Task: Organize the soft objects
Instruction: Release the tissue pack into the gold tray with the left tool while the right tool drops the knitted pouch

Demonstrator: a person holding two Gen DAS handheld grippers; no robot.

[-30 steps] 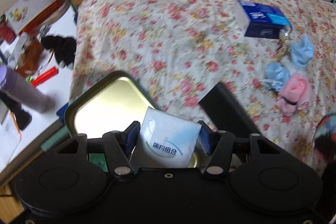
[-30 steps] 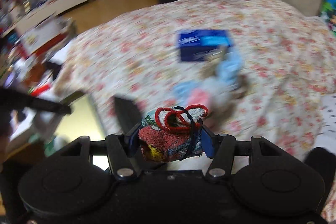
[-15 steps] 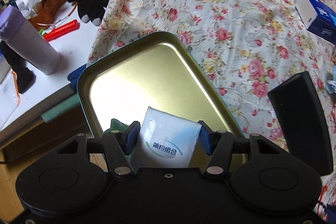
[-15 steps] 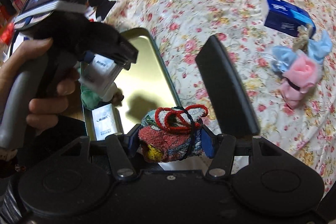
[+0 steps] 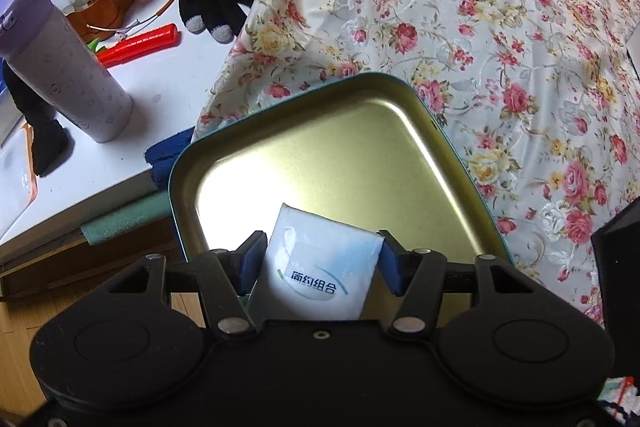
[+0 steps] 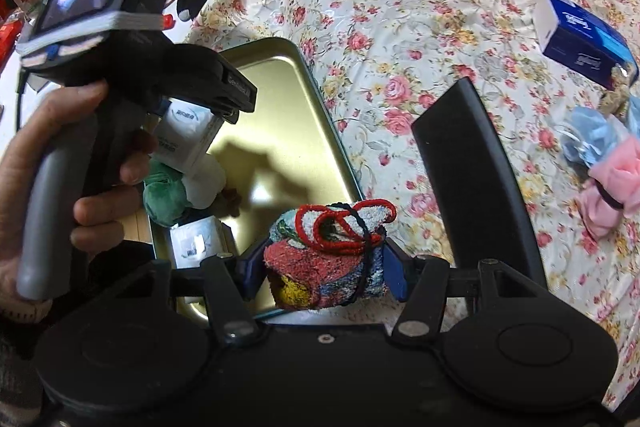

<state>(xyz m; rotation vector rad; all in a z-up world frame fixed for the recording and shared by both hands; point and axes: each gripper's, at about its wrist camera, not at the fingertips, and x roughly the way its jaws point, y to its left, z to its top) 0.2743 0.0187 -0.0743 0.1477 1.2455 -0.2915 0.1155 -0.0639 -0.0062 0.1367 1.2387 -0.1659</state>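
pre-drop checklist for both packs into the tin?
1. Left hand-held gripper shut on tissue pack: ok.
2. Right hand-held gripper shut on rolled towel: ok.
3. Tin open, bare floor free: ok.
4. Tissue pack over the tin: ok.
5. Towel fully inside the rim: cannot tell, it sits near the tin's near corner.
6. Clear of the green toy already in the tin: ok.

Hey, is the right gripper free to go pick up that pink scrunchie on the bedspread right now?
Probably not: the right gripper is shut on a rolled multicoloured towel. The path to the pink scrunchie looks clear, though.
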